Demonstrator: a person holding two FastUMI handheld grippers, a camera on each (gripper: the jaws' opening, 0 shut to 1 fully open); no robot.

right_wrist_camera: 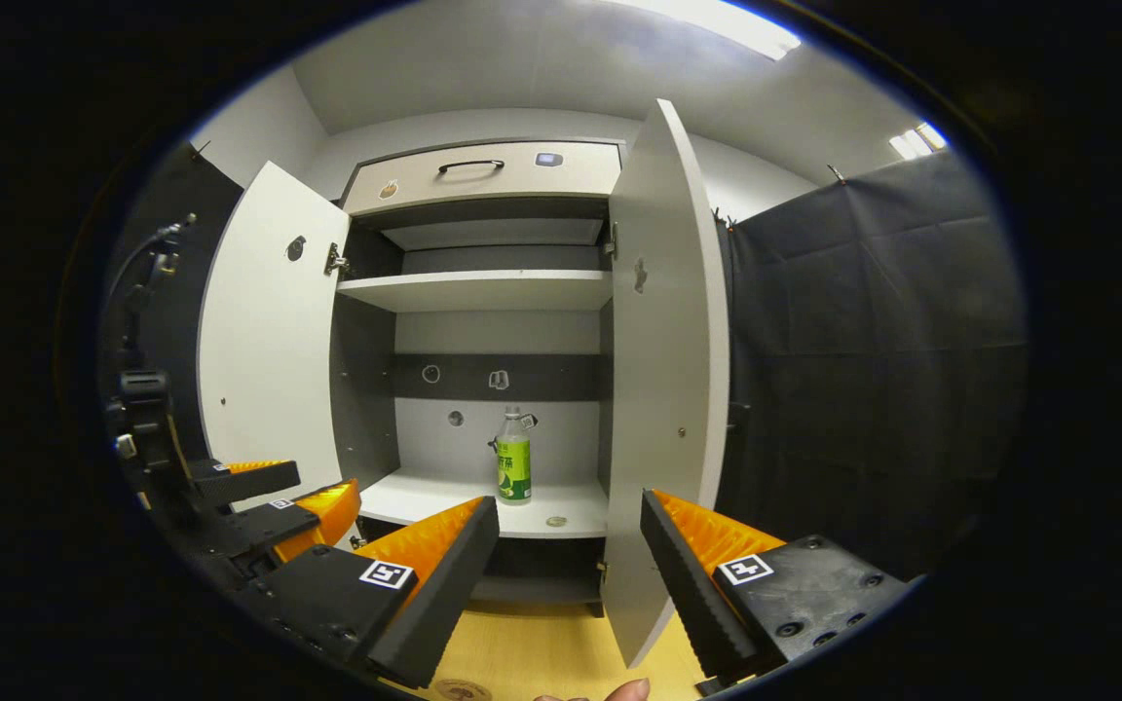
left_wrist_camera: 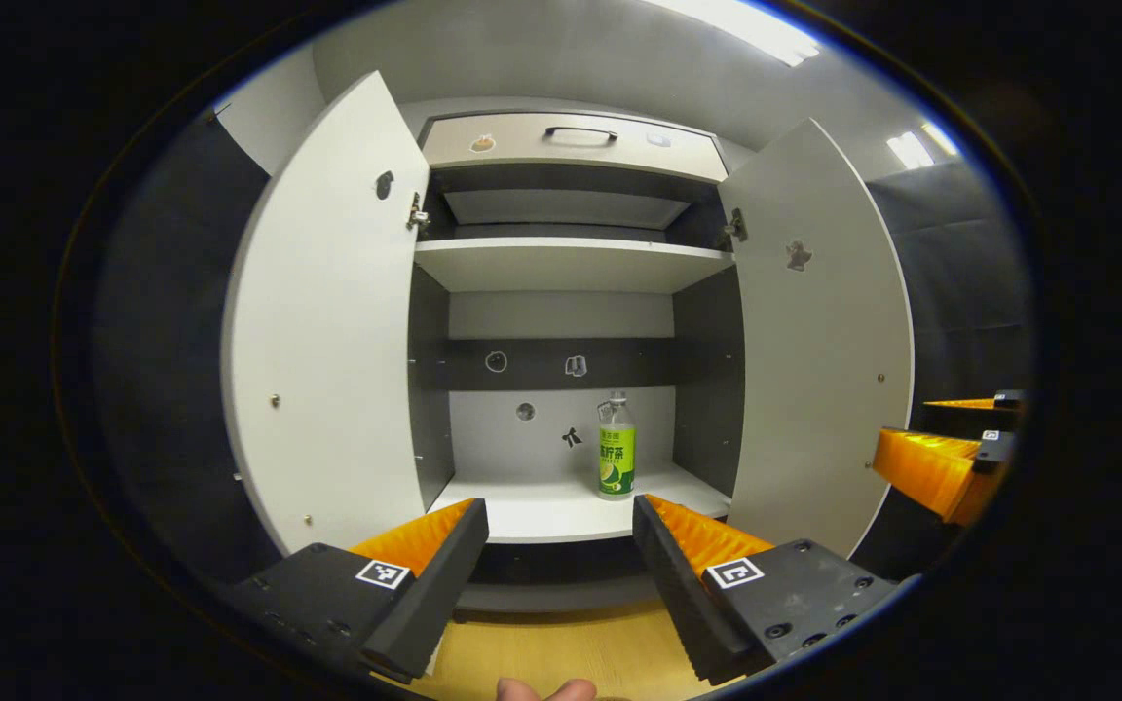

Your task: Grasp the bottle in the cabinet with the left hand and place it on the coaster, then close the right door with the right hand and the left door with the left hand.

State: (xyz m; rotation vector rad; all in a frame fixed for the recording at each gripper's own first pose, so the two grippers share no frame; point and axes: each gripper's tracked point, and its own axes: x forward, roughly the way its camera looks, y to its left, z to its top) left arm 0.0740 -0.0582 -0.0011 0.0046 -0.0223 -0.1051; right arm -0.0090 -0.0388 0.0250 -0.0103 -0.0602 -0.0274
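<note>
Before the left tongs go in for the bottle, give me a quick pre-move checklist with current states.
1. Left tongs open: ok.
2. Bottle upright on the lower shelf: ok.
3. Both doors, left door and right door, swung open: ok.
4. Path between left tongs and bottle free: ok.
5. Right tongs open, off to the side: ok.
6. Coaster location: cannot tell, partly visible disc at the floor edge.

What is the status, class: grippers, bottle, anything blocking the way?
Left gripper jaws open, empty; right gripper likewise. Clear plastic bottle with green label upright on the white cabinet's lower shelf, ungrasped. Both white doors wide open, path clear.
</note>
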